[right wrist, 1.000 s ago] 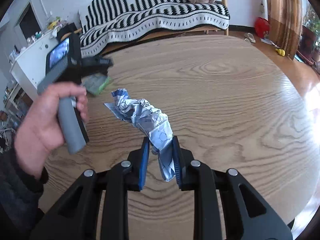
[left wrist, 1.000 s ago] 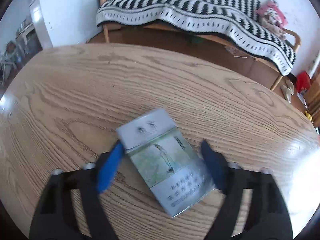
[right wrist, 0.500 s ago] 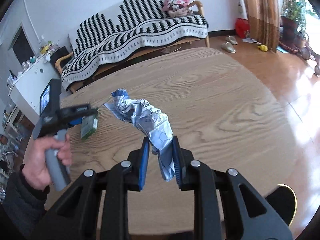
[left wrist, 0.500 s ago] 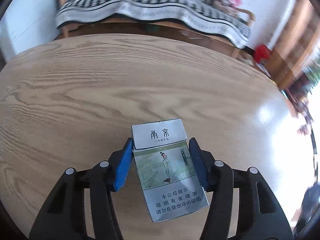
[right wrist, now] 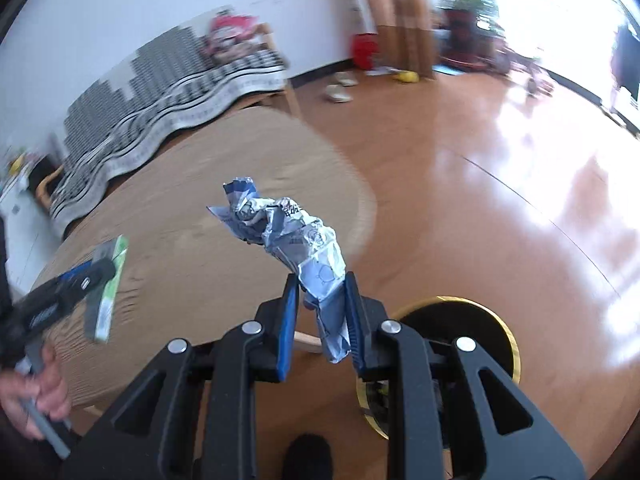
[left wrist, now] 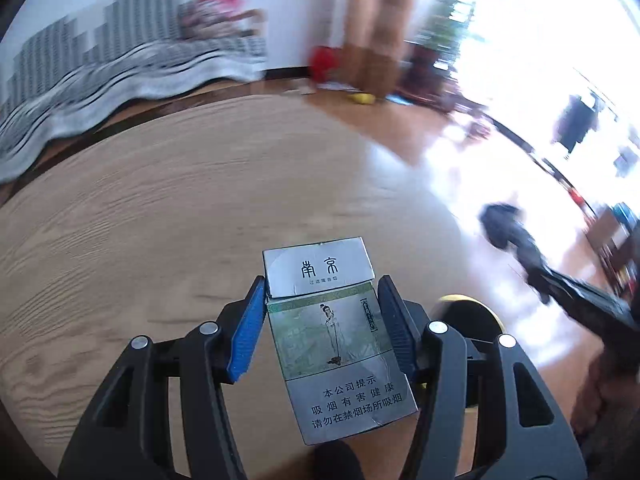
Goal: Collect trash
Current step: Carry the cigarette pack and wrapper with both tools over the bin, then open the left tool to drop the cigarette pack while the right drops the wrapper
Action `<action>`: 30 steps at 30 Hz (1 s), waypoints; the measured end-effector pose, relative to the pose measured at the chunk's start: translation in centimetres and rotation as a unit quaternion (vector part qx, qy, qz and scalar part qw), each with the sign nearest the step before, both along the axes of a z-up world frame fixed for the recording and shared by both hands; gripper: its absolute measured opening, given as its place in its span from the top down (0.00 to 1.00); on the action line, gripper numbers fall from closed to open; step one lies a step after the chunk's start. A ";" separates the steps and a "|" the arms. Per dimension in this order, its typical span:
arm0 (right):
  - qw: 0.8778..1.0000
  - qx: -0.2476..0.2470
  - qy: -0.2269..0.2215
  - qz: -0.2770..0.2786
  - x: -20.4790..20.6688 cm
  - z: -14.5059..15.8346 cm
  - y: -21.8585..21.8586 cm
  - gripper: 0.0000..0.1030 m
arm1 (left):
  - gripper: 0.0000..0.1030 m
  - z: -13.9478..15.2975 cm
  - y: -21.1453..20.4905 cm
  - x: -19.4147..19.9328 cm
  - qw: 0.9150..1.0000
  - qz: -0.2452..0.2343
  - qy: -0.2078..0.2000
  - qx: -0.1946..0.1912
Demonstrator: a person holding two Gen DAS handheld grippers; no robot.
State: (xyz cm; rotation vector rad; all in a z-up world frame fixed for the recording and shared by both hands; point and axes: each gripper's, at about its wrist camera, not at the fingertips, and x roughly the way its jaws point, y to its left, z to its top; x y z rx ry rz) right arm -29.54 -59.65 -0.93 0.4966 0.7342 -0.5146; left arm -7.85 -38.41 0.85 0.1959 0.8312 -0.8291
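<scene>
My left gripper (left wrist: 322, 316) is shut on a grey and green cigarette pack (left wrist: 336, 332) and holds it in the air above the round wooden table (left wrist: 160, 220). The pack also shows in the right wrist view (right wrist: 108, 284), held by the left gripper (right wrist: 96, 276). My right gripper (right wrist: 322, 312) is shut on a crumpled blue and white wrapper (right wrist: 296, 248), held past the table's edge over the floor. A black bin with a gold rim (right wrist: 472, 332) stands on the floor just below and right of the right gripper; it also shows in the left wrist view (left wrist: 476, 320).
A sofa with a black and white striped blanket (right wrist: 160, 96) stands beyond the table. A glossy wooden floor (right wrist: 500, 200) spreads to the right, with slippers (right wrist: 338, 88) and a red object (right wrist: 364, 50) near the wall. The right gripper appears blurred at the right in the left wrist view (left wrist: 520, 248).
Both grippers have swung to the right with their trash, away from the table's middle toward its edge. The gold-rimmed bin has come into view below them.
</scene>
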 end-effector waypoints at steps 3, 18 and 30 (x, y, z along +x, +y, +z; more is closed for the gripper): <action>0.999 0.012 0.010 -0.047 -3.6 -0.9 -2.3 0.78 | 0.47 -0.8 -3.3 -3.3 0.998 -0.059 0.007 -0.008; 0.989 0.051 0.046 -0.128 -9.6 -4.3 -6.7 0.78 | 0.47 -6.1 -13.9 -10.4 0.978 -0.203 0.047 0.002; 0.986 0.066 0.041 -0.145 -10.4 -4.9 -7.7 0.78 | 0.45 -7.6 -16.6 -10.9 0.971 -0.232 0.058 0.008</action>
